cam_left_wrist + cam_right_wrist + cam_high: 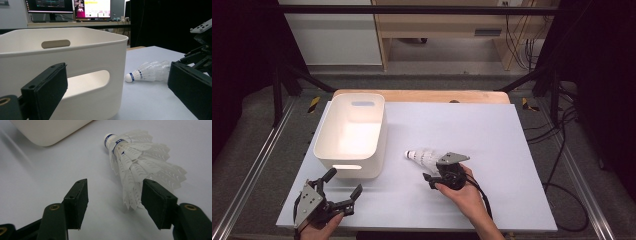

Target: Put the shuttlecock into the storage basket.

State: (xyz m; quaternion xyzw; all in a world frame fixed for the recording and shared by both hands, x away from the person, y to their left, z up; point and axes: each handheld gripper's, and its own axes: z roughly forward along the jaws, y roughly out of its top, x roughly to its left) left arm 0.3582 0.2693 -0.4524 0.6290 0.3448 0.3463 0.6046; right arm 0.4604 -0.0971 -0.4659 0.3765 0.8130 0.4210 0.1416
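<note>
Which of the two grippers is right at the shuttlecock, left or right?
The right gripper: the shuttlecock's feather skirt lies by its open jaws. The left gripper sits apart near the white bin's front wall.

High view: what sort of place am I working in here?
Likely a lab recording bench: a white-topped table inside a black metal frame, loose cables on the floor, and computer monitors on a desk behind the white bin.

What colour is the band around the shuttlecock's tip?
Blue, on the shuttlecock; right gripper view shows it best.
</note>
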